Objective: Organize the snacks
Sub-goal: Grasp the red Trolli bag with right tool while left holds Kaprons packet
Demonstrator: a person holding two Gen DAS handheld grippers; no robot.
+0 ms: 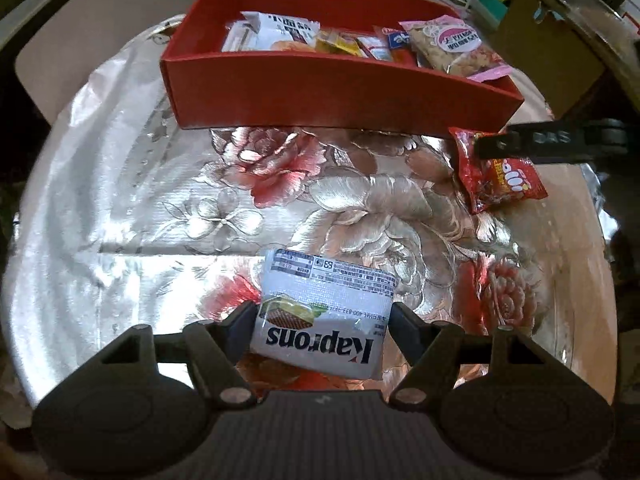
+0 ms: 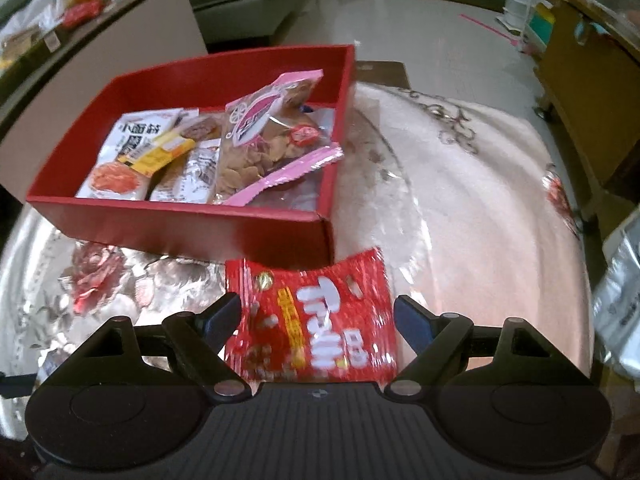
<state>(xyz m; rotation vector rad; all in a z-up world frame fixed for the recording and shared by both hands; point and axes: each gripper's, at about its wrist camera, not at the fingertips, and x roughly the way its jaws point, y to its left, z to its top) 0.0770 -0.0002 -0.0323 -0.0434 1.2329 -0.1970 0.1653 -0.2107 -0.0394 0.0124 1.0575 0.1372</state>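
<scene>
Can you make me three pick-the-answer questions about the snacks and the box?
1. Where does the white Kaprons pack sit?
A. inside the box
B. between the left gripper's fingers
C. on the floor

2. What colour is the box?
A. blue
B. green
C. red

3. What is the pack in front of the right gripper like?
A. red, outside the box
B. yellow, in the box
C. torn open and spilled

Answers: B, its fingers flank the pack; C, every wall is red; A, it is by the box's front corner.

"Kaprons" on white wafer packet (image 1: pixel 324 316)
</scene>
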